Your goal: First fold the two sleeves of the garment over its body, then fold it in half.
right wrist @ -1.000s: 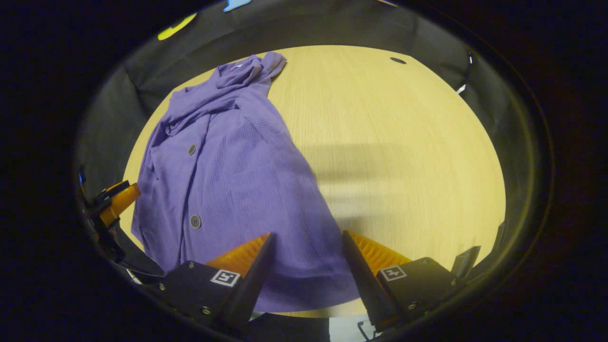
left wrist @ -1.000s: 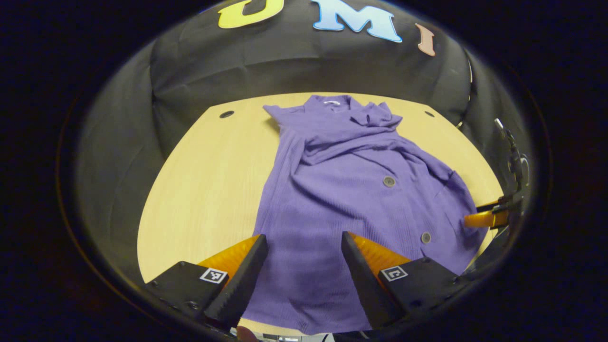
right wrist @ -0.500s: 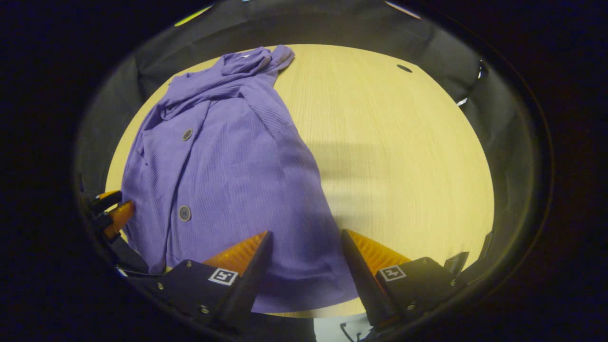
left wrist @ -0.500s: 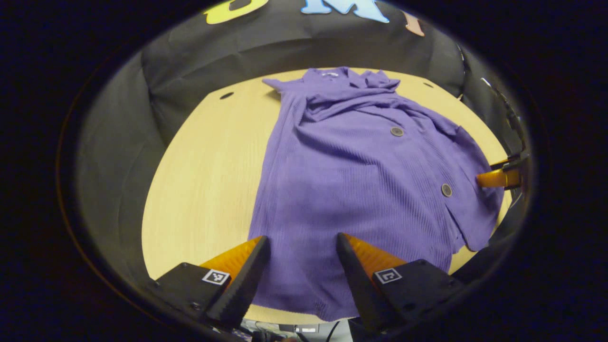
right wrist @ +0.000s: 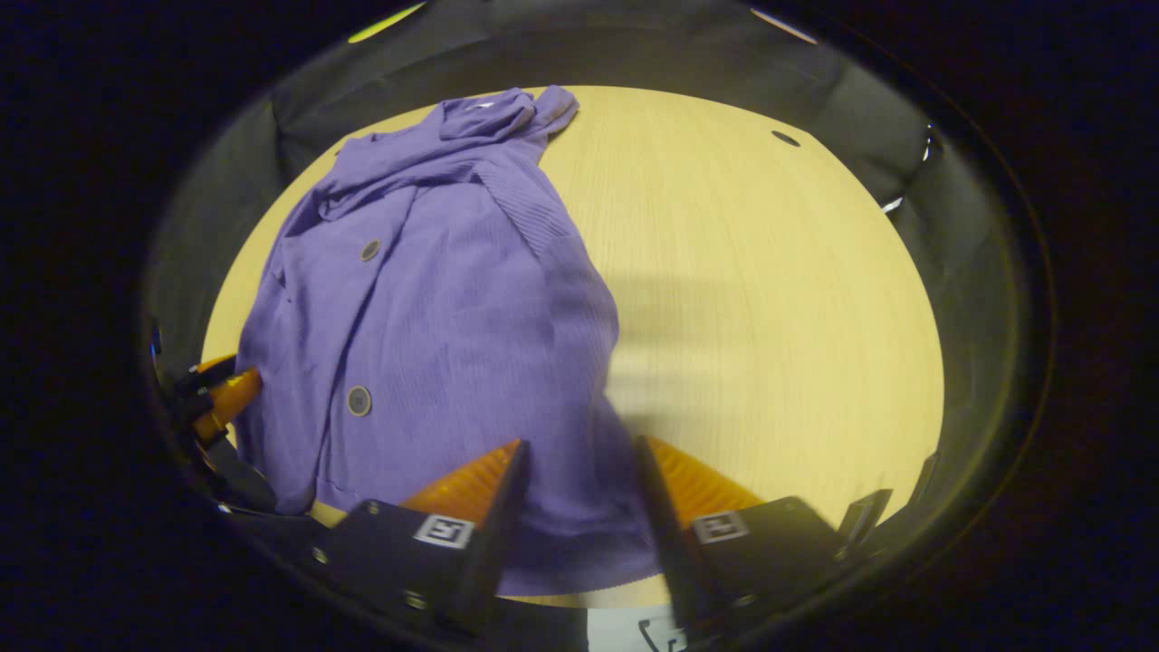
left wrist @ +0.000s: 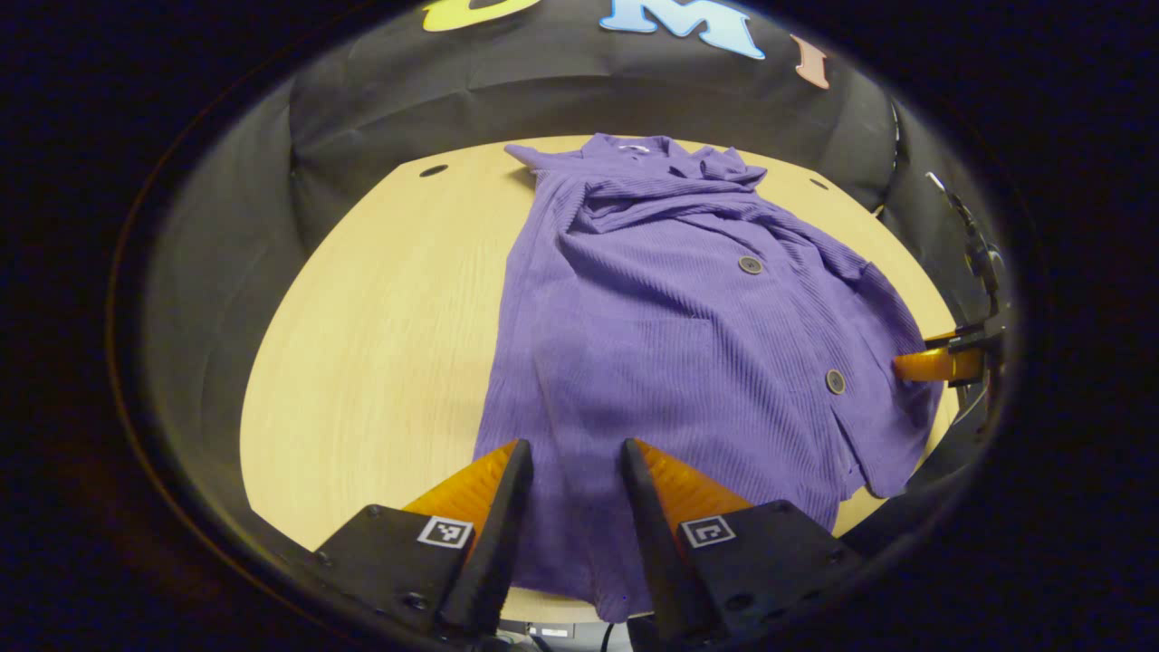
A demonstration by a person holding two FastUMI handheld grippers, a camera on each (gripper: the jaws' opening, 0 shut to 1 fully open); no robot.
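A purple ribbed button-up garment [left wrist: 670, 344] lies lengthwise on the round wooden table [left wrist: 380, 317], collar at the far end, with sleeve fabric bunched across the chest. My left gripper [left wrist: 572, 448] is at the near hem's left part; its fingers are narrowed but still apart, with cloth between them. In the right gripper view, my right gripper [right wrist: 579, 444] stands the same way over the right part of the hem of the garment [right wrist: 435, 299]. Each gripper also shows in the other's view: the right gripper [left wrist: 914, 355] and the left gripper [right wrist: 237, 376], both at the garment's edge.
Bare table [right wrist: 761, 290] stretches wide to the right of the garment, and a narrower strip lies to its left. Small round holes [left wrist: 433, 169] [right wrist: 784, 139] sit near the far rim. Black cloth walls surround the table closely.
Both grippers' fingers have drawn closer together over the hem. The cloth near the hem has bulged up a little, and the right gripper view is slightly blurred there.
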